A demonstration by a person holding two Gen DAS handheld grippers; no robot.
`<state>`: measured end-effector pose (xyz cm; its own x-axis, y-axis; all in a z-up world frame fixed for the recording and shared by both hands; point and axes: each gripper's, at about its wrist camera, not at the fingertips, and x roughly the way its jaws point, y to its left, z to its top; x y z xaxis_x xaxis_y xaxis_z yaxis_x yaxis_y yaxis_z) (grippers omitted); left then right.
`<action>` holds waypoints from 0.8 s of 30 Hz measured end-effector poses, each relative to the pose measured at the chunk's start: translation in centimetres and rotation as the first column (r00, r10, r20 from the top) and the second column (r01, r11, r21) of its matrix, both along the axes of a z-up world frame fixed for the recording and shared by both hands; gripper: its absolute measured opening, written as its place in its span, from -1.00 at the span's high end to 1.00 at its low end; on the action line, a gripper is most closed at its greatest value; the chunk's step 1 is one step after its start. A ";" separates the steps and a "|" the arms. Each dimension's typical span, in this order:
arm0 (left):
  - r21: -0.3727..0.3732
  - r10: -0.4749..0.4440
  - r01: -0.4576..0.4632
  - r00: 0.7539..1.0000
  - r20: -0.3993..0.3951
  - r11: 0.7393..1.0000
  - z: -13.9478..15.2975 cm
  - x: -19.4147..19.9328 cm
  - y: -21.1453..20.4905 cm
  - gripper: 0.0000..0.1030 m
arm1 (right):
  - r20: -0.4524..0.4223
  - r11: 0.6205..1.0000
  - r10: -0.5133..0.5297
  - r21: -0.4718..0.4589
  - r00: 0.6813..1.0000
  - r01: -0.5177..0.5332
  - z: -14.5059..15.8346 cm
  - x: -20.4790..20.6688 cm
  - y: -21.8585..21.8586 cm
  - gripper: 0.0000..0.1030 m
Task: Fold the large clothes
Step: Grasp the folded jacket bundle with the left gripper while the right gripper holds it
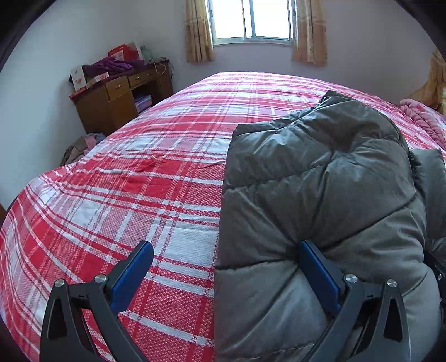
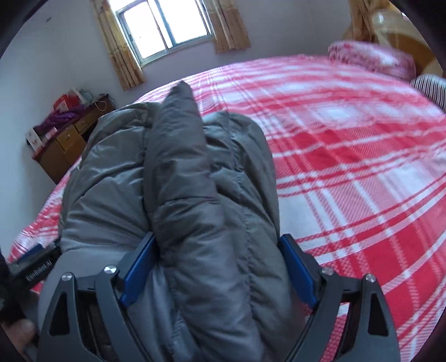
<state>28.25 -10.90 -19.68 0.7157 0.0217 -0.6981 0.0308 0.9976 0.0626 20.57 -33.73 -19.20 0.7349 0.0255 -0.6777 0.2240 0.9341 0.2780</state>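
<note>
Right tool [image 2: 217, 261]: jaws spread wide around the near end of the grey puffer jacket [image 2: 178, 178], one folded bundle. Whether the pads actually press the fabric is hard to tell; the bulge fills the gap and hides the inner pad faces. Left tool [image 1: 225, 267]: jaws apart, left finger over bare bedspread, right finger [image 1: 317, 275] sunk into the jacket's left edge, nothing clamped between them.

Jacket [image 1: 320, 189] lies on the bed [image 1: 125, 195] at the near edge, long axis running far. Its near end is cut off by the frame bottom in both views; its right part in the left wrist view is cut off too.

Right wrist view is motion-blurred on the far right. A dark object with lettering at near left there is partly hidden.

Open room: wide bare plaid area left, right and far of the jacket. One pink blanket [image 2: 370, 60] at far right by the headboard. One desk [image 1: 120, 103] against the far left wall, cluttered. One window [image 1: 253, 19], two curtains.
</note>
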 end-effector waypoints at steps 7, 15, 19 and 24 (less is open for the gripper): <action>-0.018 -0.018 0.018 1.000 -0.020 1.000 -0.3 0.4 0.0 -0.99 | 0.015 0.999 0.010 0.031 1.000 -0.010 -0.1 0.0 -0.1 -0.74; -0.058 -0.068 0.065 0.997 -0.047 0.996 -0.8 0.5 0.1 -0.99 | 0.014 0.999 0.036 0.024 0.999 -0.036 -0.3 0.2 0.3 -0.75; -0.089 -0.108 0.104 0.993 -0.045 0.991 -0.9 0.5 0.1 -0.97 | 0.029 0.998 0.044 0.036 0.999 -0.045 -0.3 -0.1 0.2 -0.71; -0.089 -0.163 0.161 0.987 -0.014 0.983 -0.8 -0.2 -0.3 -0.63 | 0.052 0.997 0.067 0.043 0.996 -0.069 -0.3 -0.5 0.4 -0.54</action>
<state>28.08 -11.25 -20.46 0.6900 -0.1549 -0.7071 0.1927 0.9809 -0.0267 20.07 -33.36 -19.49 0.7635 0.1065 -0.6369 0.1448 0.9329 0.3296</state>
